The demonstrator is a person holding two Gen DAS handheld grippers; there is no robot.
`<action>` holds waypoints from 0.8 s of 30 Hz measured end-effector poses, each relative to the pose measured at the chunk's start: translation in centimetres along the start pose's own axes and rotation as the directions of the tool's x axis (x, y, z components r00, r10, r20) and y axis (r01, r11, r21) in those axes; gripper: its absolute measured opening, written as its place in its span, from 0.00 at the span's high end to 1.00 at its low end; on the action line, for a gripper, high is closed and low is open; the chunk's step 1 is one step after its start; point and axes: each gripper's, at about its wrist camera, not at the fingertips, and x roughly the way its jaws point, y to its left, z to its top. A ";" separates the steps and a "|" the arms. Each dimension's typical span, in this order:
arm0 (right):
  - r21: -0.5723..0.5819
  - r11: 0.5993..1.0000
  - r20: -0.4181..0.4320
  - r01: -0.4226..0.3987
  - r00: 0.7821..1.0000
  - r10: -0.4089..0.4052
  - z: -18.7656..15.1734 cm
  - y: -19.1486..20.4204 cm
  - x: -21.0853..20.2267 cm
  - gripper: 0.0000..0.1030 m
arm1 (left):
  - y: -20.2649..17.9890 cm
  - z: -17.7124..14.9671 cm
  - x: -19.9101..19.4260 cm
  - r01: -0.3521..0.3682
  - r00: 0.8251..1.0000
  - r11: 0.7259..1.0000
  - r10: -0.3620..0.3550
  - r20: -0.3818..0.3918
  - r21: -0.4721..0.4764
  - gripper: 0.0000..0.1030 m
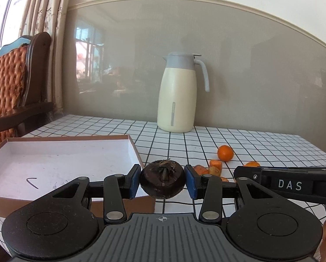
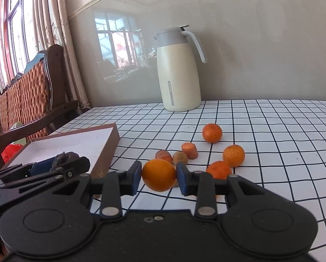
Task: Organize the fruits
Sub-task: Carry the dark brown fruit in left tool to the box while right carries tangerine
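Fruits: 3 tangerines [image 2: 212,132] and carrot chunks [image 2: 189,150] near my jug [image 2: 178,69]; left gripper [image 1: 162,180] pinches mangosteen [image 1: 162,179] by box [image 1: 53,152], right gripper [image 2: 158,175] pinches orange [image 2: 159,174].

Four tangerines [image 2: 212,132] – three carrot pieces [image 2: 189,150] – one mangosteen [image 1: 163,179]

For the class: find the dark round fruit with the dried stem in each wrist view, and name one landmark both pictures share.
Left wrist view: the dark fruit sits bottom centre, clamped in the left gripper.
Right wrist view: it shows lower left, in front of the box.
Shared landmark: the cream jug by the wall.
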 end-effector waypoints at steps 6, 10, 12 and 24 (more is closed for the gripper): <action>-0.015 0.999 0.007 -0.050 0.999 0.050 0.3 2.1 1.1 0.75 | 2.3 0.3 -0.1 -0.051 0.999 0.998 0.051 0.008 -0.028 0.58; -0.022 0.997 0.012 -0.079 0.997 0.080 0.6 3.3 1.8 0.75 | 4.1 0.2 -0.3 -0.092 0.996 0.995 0.093 0.011 -0.042 0.58; -0.022 0.995 0.016 -0.093 0.996 0.093 0.7 4.0 2.1 0.75 | 5.1 0.2 -0.3 -0.114 0.993 0.992 0.115 0.012 -0.051 0.58; -0.024 0.989 0.008 -0.145 0.989 0.146 1.1 7.1 4.4 0.75 | 10.9 0.3 -0.9 -0.253 0.967 0.962 0.255 0.007 -0.099 0.58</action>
